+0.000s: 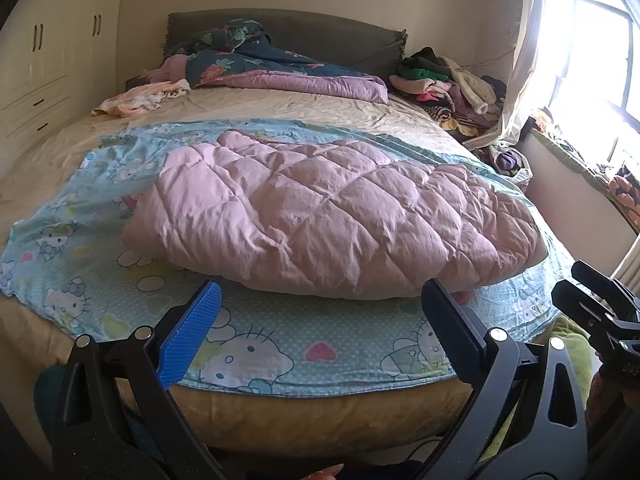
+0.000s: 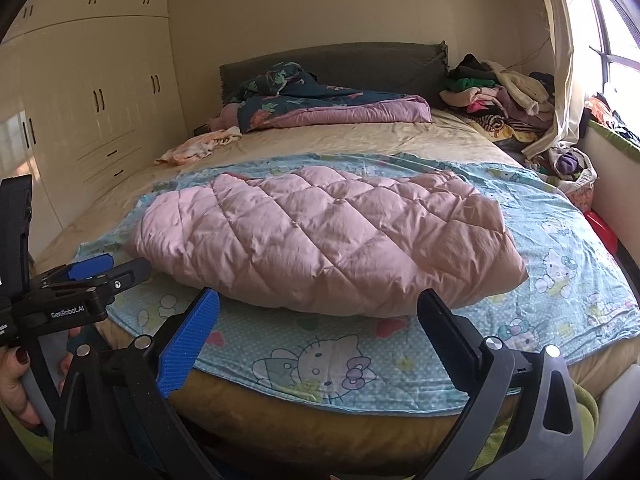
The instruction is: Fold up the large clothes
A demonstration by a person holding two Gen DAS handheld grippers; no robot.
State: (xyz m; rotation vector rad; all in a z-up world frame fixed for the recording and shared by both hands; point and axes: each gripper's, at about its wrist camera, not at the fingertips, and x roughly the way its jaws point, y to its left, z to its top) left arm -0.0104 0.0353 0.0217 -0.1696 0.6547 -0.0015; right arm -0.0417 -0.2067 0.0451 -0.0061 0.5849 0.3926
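The left gripper (image 1: 320, 320) has its jaws spread wide, one blue-padded and one black, and they hold nothing and touch nothing; they hang over the near edge of the bed (image 1: 320, 416). The right gripper (image 2: 318, 324) stands the same way, jaws wide apart and empty, above the same near edge. Just beyond both pairs of jaws, directly ahead and between the fingers' lines, lies the pink quilted blanket (image 1: 332, 216), bunched in a thick folded mound whose near hem sits just past the fingertips. It rests on a light blue cartoon-cat sheet (image 1: 256, 356) that reaches under the jaws to the mattress edge. In the right wrist view the left gripper appears at the left of the jaws, apart from the blanket. Far ahead, a dark floral duvet (image 2: 320, 108) lies by the headboard.
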